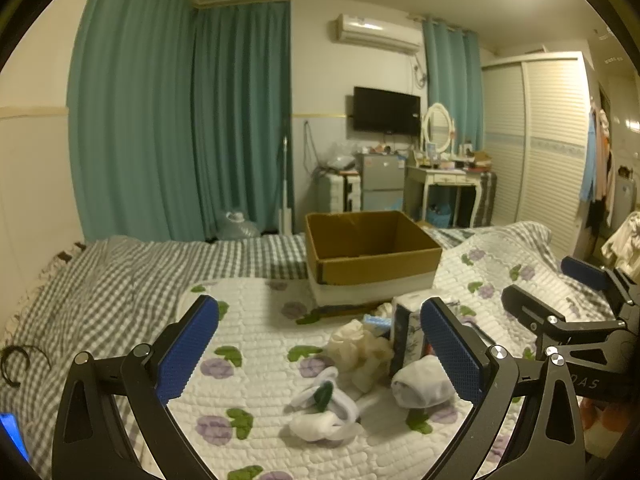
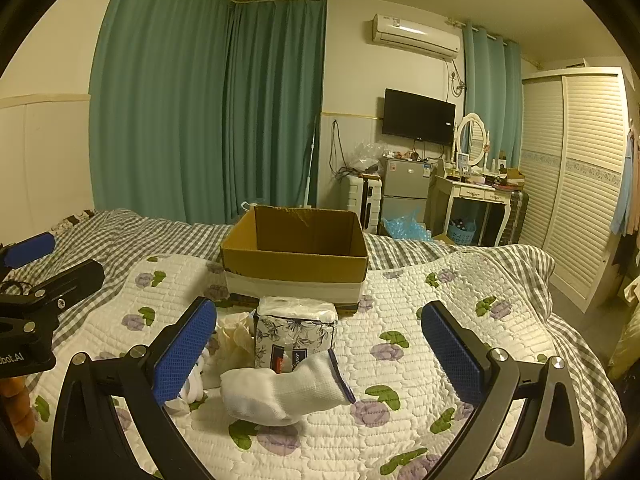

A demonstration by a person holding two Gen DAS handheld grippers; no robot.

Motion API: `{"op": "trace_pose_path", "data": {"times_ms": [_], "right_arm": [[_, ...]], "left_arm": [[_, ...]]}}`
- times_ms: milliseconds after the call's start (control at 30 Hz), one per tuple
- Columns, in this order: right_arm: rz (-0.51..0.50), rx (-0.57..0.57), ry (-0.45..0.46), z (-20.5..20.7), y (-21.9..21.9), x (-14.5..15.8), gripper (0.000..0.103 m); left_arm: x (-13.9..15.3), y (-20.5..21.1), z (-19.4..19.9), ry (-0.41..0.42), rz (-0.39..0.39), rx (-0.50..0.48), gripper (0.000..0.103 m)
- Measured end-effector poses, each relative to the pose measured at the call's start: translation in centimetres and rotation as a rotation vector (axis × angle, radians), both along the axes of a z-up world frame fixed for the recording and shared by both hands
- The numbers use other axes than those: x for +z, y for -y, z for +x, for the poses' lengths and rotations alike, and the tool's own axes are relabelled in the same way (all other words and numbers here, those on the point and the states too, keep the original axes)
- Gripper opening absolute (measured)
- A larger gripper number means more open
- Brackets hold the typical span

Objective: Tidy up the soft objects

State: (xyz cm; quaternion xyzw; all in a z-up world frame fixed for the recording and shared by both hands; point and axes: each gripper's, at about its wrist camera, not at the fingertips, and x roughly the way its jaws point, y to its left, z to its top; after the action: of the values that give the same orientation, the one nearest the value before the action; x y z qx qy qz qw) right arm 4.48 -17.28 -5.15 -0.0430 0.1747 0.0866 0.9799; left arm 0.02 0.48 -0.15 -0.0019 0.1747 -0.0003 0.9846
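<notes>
Both grippers, left gripper (image 1: 320, 354) and right gripper (image 2: 319, 354), hang spread wide and empty; bare quilt (image 2: 404, 320) lies between the white sock (image 2: 280, 392) (nearest) and the cardboard box (image 2: 296, 266) rim.

Legible markings are few.

1. The left gripper (image 2: 28, 280), seen at the left edge of the right wrist view, carries white lettering on its black body. The visible part reads "bot.AI"; the start of the word is cut off by the frame edge.

2. The right gripper (image 1: 568, 304), seen at the right edge of the left wrist view, carries pale lettering on its black body. The visible part reads "DAS"; the rest is out of view.

3. The tissue pack (image 2: 295, 334), near the cardboard box (image 2: 295, 258), bears a red and dark blue label. Its print is too small to read.

4. The air conditioner (image 2: 416, 36) on the far wall bears a sticker, which is illegible.
</notes>
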Motion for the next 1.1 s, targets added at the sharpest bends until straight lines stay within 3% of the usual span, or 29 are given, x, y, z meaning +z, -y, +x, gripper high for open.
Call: {"op": "trace_pose_path", "data": {"times_ms": [1100], "right_arm": [[0.008,0.008,-0.013,0.06,-0.08,-0.38,0.103]], "left_arm": [[-0.09,-0.27,0.04,-0.007,-0.005,-0.003,0.103]]}}
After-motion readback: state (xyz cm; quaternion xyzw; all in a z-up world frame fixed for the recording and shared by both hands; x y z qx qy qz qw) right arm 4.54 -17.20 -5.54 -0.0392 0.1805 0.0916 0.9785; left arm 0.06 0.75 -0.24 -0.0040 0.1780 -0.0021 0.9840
